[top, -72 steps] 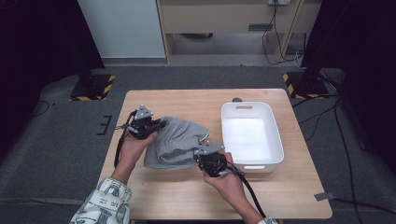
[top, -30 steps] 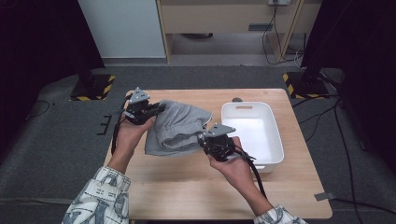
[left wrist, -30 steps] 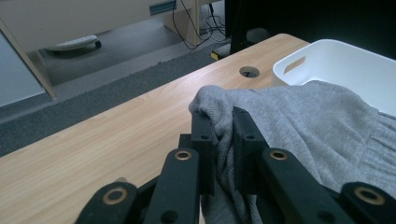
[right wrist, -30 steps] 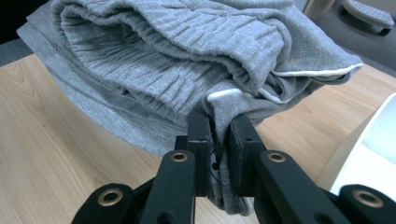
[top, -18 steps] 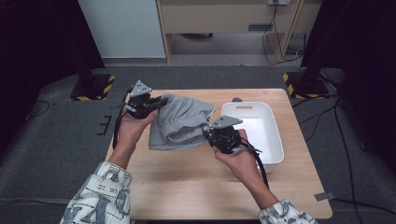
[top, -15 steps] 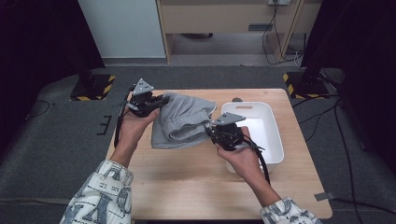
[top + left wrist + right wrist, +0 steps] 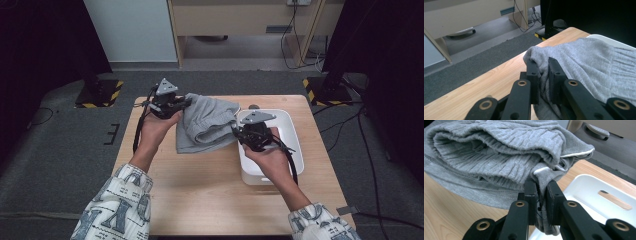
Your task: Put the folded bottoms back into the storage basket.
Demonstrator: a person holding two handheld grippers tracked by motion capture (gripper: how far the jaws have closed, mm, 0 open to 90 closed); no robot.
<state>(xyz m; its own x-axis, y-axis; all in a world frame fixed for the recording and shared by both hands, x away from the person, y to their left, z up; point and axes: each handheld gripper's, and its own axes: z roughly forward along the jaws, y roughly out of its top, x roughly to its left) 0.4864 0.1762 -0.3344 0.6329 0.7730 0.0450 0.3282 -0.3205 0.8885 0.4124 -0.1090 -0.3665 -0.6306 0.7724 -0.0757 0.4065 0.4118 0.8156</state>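
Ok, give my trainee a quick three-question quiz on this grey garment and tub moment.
1. True or false: both grippers are shut on the grey garment.
2. What stands on the table under the right gripper?
3. Multiple choice: the garment is (a) in the tub, (b) held between the two grippers, (c) flat on the floor.

Key:
1. True; the left gripper pinches one edge, the right the other.
2. The white tub.
3. b

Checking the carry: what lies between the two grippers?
In the high view, the grey garment spans the stretch between the left gripper and the right gripper; each is shut on one end of it, above the table.
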